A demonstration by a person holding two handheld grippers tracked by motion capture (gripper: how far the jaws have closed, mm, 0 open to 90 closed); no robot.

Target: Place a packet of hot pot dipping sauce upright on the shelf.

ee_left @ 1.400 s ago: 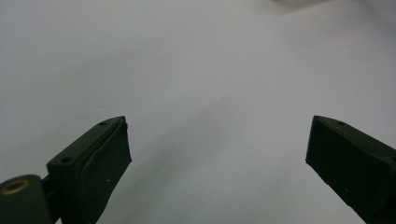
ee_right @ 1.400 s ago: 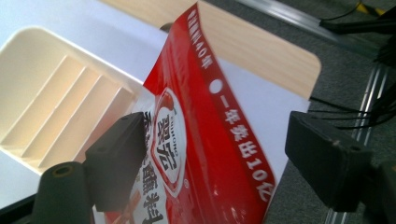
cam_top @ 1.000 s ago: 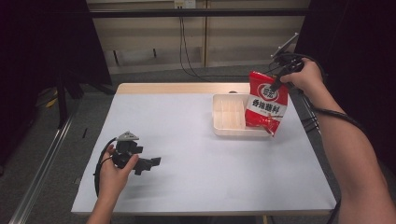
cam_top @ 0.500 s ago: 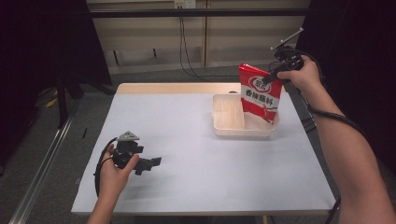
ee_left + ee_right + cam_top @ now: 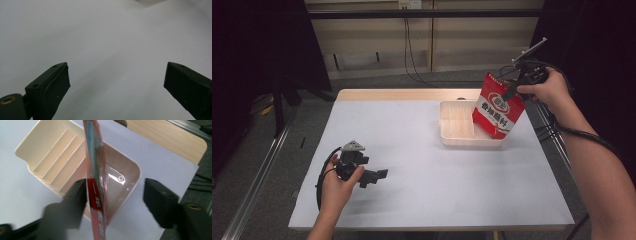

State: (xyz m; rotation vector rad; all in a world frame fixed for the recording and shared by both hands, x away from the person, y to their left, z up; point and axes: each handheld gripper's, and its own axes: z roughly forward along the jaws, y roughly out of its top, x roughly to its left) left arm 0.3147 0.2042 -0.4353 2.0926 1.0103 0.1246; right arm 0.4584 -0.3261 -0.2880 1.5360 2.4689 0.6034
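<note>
At the near left of the white table point(image 5: 432, 165), my left gripper point(image 5: 377, 176) lies low over bare tabletop, its jaws spread wide with nothing between them; in the left gripper view the two black pads point(image 5: 53, 86) frame nothing but pale surface. Well apart, at the far right, the cream tray point(image 5: 452, 137) sits with its ribbed floor bare on the left side. The red pouch point(image 5: 498, 107) stands tilted in the tray's right half, its lower edge down inside and its top leaning toward the right, over the tray's right wall. My right gripper point(image 5: 512, 92) hangs at the pouch's upper edge, held in my right hand point(image 5: 552, 90). Its jaws have just been opening: in the right gripper view they stand spread, the pouch point(image 5: 96, 195) seen edge-on between them, lying against the left pad point(image 5: 77, 195) and clear of the right one, so nothing pinches it now. I judge the step in hand to be the release, the pouch delivered into the tray. The next move, as I read it, calls for drawing my right jaws up and away without dragging that left pad along the film, since the leaning pouch could tip out over the tray's right wall
</note>
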